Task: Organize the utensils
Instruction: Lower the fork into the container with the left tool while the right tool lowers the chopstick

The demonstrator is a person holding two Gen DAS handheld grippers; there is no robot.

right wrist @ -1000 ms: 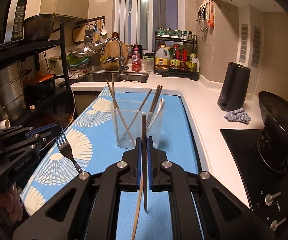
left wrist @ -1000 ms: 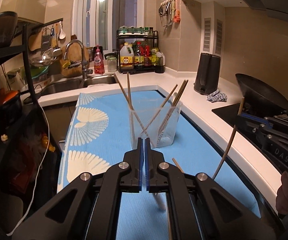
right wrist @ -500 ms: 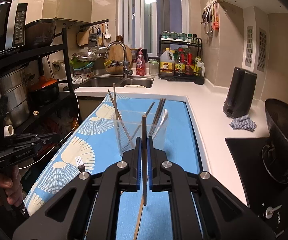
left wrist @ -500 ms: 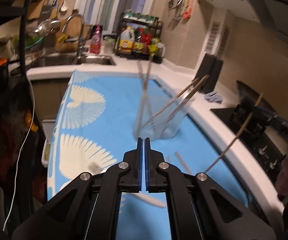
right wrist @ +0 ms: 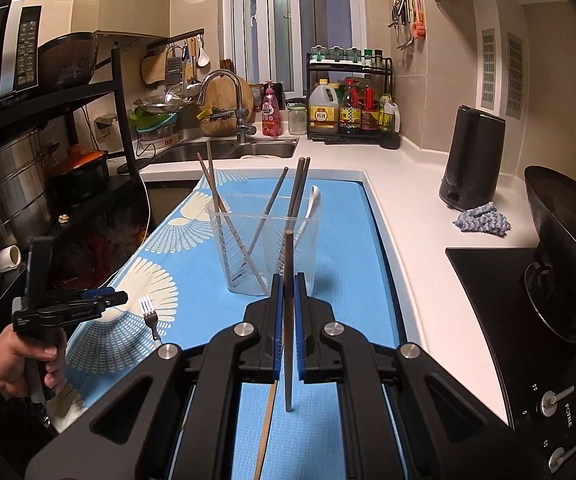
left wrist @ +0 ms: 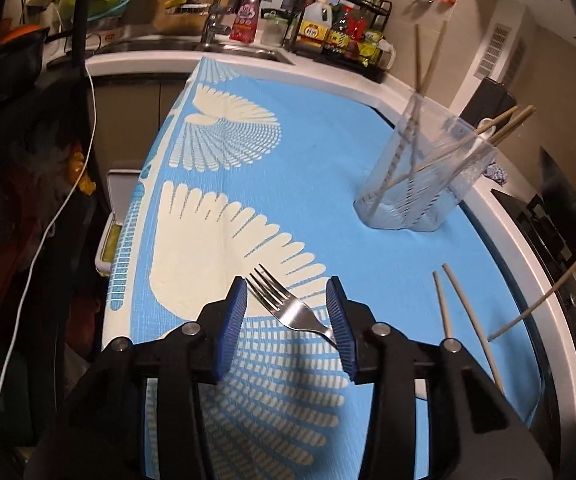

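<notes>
A metal fork [left wrist: 288, 309] lies on the blue patterned mat [left wrist: 328, 208], between the blue pads of my left gripper [left wrist: 286, 316]. Its jaws are opening and do not press on the fork. The right wrist view shows that left gripper [right wrist: 121, 298] in a hand, just left of the fork [right wrist: 149, 314]. My right gripper [right wrist: 286, 280] is shut on an upright chopstick [right wrist: 288, 252], in front of the clear holder [right wrist: 243, 276]. The holder [left wrist: 420, 196] contains several chopsticks and a white spoon [right wrist: 315, 198]. Two loose chopsticks [left wrist: 444, 304] lie on the mat.
A sink [right wrist: 263, 148] and bottle rack [right wrist: 352, 108] stand at the back. A black kettle [right wrist: 470, 156], a cloth [right wrist: 484, 220], a wok [right wrist: 568, 216] and a hob [right wrist: 492, 280] are on the right. A dark shelf with pots [right wrist: 79, 172] is on the left.
My left gripper has dropped and swung left from the holder down over the fork, and its jaws have opened. The right gripper still holds its chopstick, almost unmoved.
</notes>
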